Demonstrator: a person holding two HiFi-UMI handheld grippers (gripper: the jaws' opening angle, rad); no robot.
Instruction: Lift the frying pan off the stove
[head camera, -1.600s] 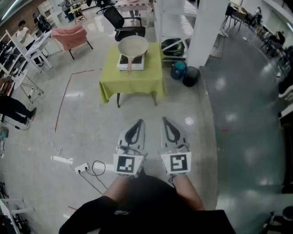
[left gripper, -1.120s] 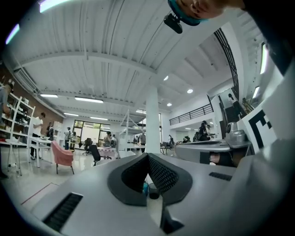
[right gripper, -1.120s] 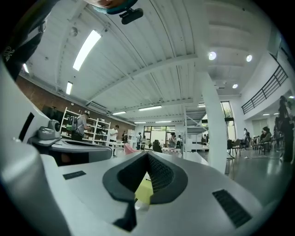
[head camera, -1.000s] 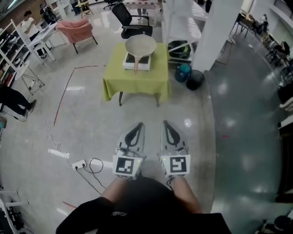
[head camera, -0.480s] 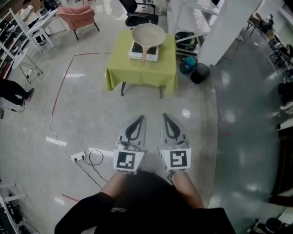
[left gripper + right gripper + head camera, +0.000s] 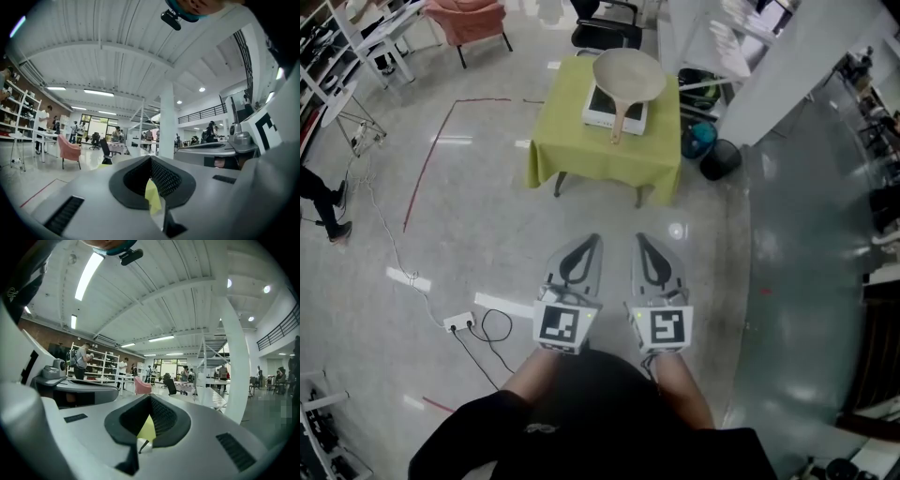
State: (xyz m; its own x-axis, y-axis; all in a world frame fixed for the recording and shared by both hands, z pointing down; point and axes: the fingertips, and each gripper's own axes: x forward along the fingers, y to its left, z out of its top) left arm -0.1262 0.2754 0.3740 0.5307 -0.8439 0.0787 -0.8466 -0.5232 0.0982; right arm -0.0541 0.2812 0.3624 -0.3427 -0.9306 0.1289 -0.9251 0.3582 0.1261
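Note:
In the head view a pale frying pan (image 6: 629, 75) with a wooden handle (image 6: 619, 127) rests on a white stove (image 6: 615, 111), on a small table with a lime-green cloth (image 6: 600, 150), far ahead. My left gripper (image 6: 589, 242) and right gripper (image 6: 643, 241) are held side by side close to my body, well short of the table, both shut and empty. In the left gripper view the shut jaws fill the bottom, with a sliver of the green cloth (image 6: 152, 197) seen through them. The right gripper view shows the same cloth (image 6: 147, 430).
A black office chair (image 6: 605, 33) stands behind the table and a pink armchair (image 6: 469, 14) at back left. A teal bottle (image 6: 694, 142) and black bin (image 6: 720, 159) sit right of the table by a white pillar (image 6: 787, 70). A power strip with cables (image 6: 459, 323) lies on the floor at left.
The table with the pan has drifted right and slightly closer in the head view as I walk towards it. Both grippers keep the same shut pose in front of me.

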